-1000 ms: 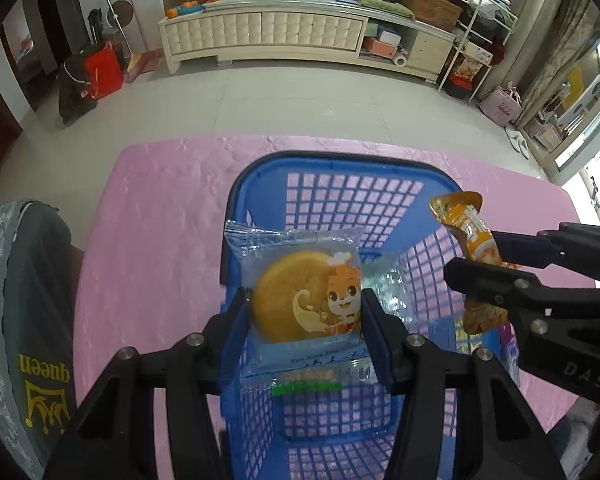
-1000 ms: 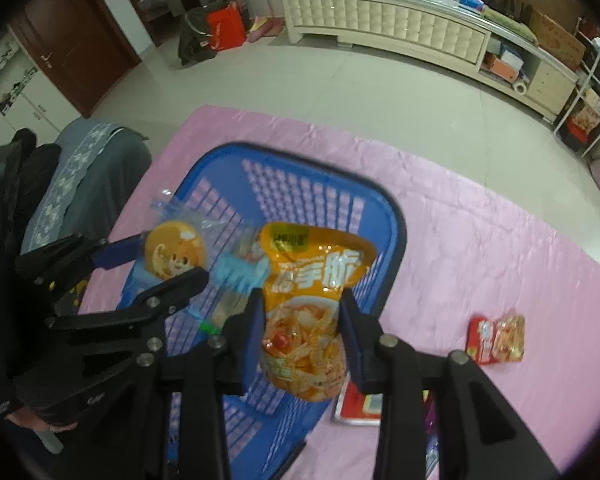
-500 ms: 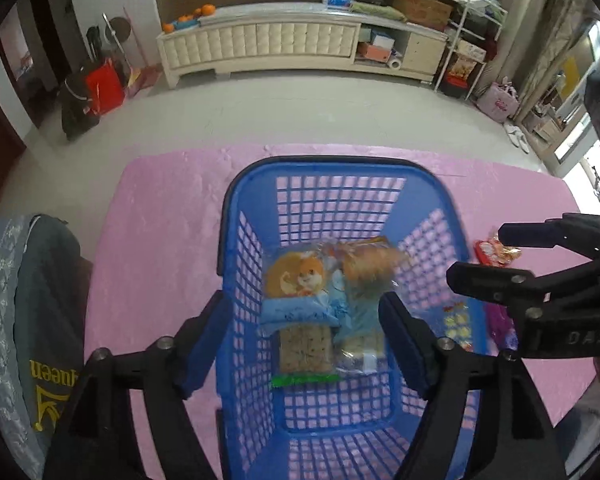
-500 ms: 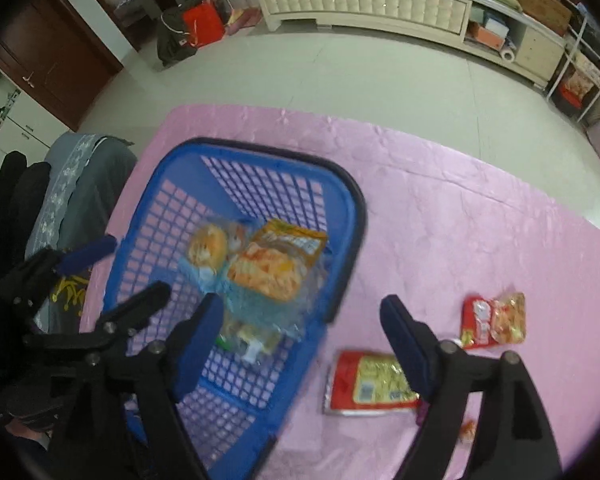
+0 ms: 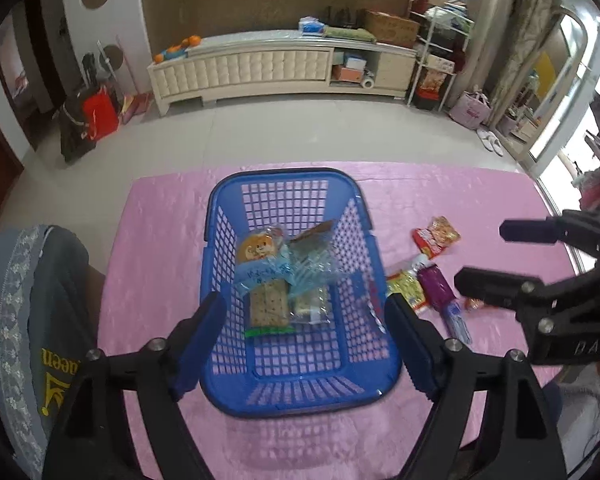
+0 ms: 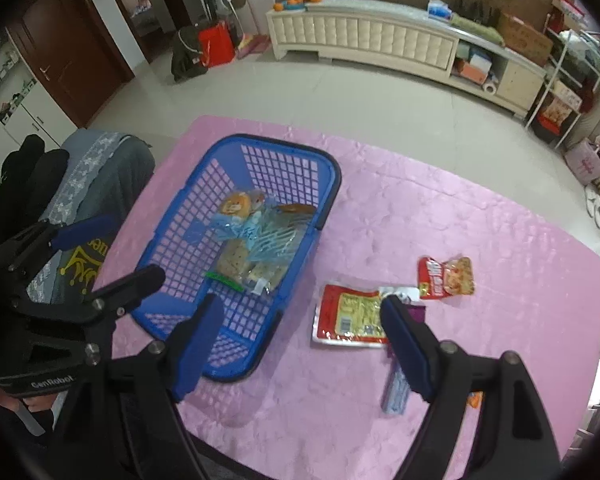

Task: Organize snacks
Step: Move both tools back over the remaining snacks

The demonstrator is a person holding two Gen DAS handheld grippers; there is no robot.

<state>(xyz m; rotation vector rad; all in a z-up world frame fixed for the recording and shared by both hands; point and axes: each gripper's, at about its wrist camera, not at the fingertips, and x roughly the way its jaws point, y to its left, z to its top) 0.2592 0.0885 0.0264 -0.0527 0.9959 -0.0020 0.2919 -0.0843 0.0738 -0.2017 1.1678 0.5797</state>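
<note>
Two black grippers with blue pads hang over a pink tablecloth (image 5: 164,240): the left gripper (image 5: 304,340) opening wider, the right gripper (image 6: 300,340) spread, both empty. Beyond, a blue plastic lattice basket (image 5: 224,240) holds several snack packets (image 5: 268,276); more snack packets (image 6: 352,314) lie beside it.

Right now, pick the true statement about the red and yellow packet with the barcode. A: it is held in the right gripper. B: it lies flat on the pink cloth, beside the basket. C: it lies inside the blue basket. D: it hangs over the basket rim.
B: the red and yellow packet lies flat on the pink cloth, outside the blue basket, and no gripper holds it.
</note>
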